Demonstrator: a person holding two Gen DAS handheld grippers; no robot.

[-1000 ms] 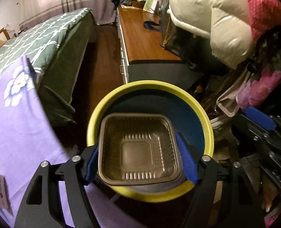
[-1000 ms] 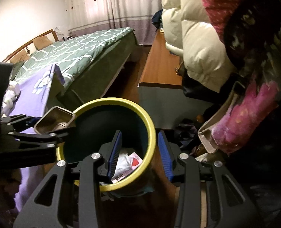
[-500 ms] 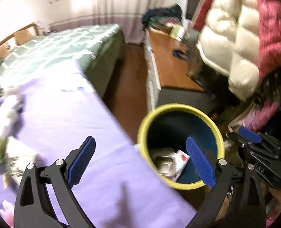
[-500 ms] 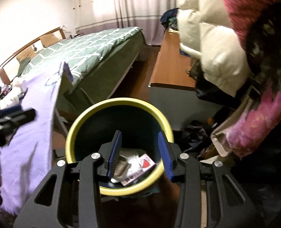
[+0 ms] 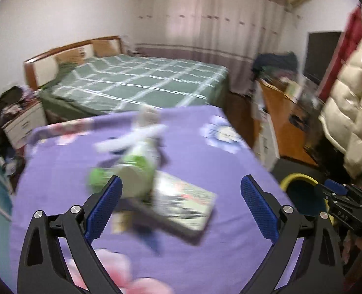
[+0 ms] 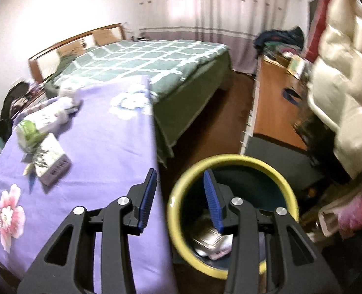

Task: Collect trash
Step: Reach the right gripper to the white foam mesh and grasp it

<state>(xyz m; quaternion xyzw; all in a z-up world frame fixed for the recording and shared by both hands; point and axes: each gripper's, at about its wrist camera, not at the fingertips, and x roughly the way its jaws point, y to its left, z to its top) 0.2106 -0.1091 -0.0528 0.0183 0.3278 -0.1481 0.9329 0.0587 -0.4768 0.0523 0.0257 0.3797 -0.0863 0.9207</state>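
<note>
Trash is what we are after, and in the left wrist view we are now facing the rest of it: a green-and-white bottle (image 5: 135,171) lying over a flat printed packet (image 5: 181,201) on the purple flowered tablecloth (image 5: 230,245), with white crumpled tissue (image 5: 141,132) just behind, all smeared by motion blur. A second ago our left gripper (image 5: 181,205) was holding a brown plastic food tray over the yellow-rimmed bin (image 5: 301,191); now its jaws have just been opening, they are standing wide apart with nothing between them, and the bin is sitting low at the right edge of the view, beside the table. We are reading that as one piece delivered and the left hand swinging back for the next, with the bottle the nearest candidate, lying just past the left pad. In the right wrist view we are looking down past the right gripper (image 6: 181,198), whose jaws are standing partly apart, as they were a second ago, and are closing on nothing; the table edge is passing between them, and one pad is showing in front of the bin (image 6: 232,161). Inside the bin the brown tray (image 6: 209,241) is now lying on white wrappers, which is confirming the drop. The bottle (image 6: 29,129), packet (image 6: 52,161) and tissue (image 6: 67,103) are waiting well away on the far left of the cloth, so collection is looking part done, with at least three pieces left.
</note>
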